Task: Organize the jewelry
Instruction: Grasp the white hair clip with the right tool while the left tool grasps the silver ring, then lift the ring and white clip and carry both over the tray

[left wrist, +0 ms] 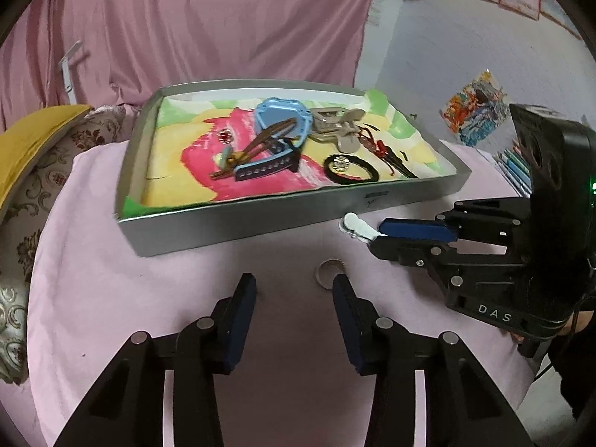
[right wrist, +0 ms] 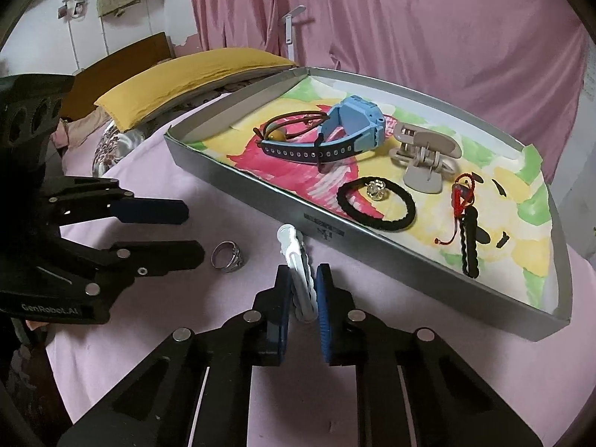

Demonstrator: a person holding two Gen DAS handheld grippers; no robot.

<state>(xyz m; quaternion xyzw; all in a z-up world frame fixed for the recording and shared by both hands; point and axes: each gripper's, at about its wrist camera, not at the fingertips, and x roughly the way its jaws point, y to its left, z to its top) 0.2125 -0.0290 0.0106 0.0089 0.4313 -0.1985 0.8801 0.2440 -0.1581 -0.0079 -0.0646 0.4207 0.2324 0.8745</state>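
A grey tray (left wrist: 223, 227) (right wrist: 260, 182) with a colourful lining holds a blue watch (left wrist: 283, 119) (right wrist: 357, 123), a brown cord bracelet (right wrist: 290, 121), a beige claw clip (left wrist: 335, 126) (right wrist: 421, 152), a black hair tie (left wrist: 350, 169) (right wrist: 376, 205) and a black wavy clip (right wrist: 469, 242). My right gripper (right wrist: 302, 287) (left wrist: 376, 232) is shut on a white hair clip (right wrist: 296, 257) (left wrist: 355, 225) just in front of the tray. My left gripper (left wrist: 294, 292) (right wrist: 195, 232) is open over the pink cloth, with a silver ring (left wrist: 329, 272) (right wrist: 227, 257) by its right fingertip.
A pink cloth (left wrist: 149, 298) covers the round table. A yellow cushion (left wrist: 33, 138) (right wrist: 186, 74) lies to the left, a pink curtain (left wrist: 223, 18) hangs behind. Coloured pencils (left wrist: 514, 164) and a painted card (left wrist: 476, 111) lie at the right.
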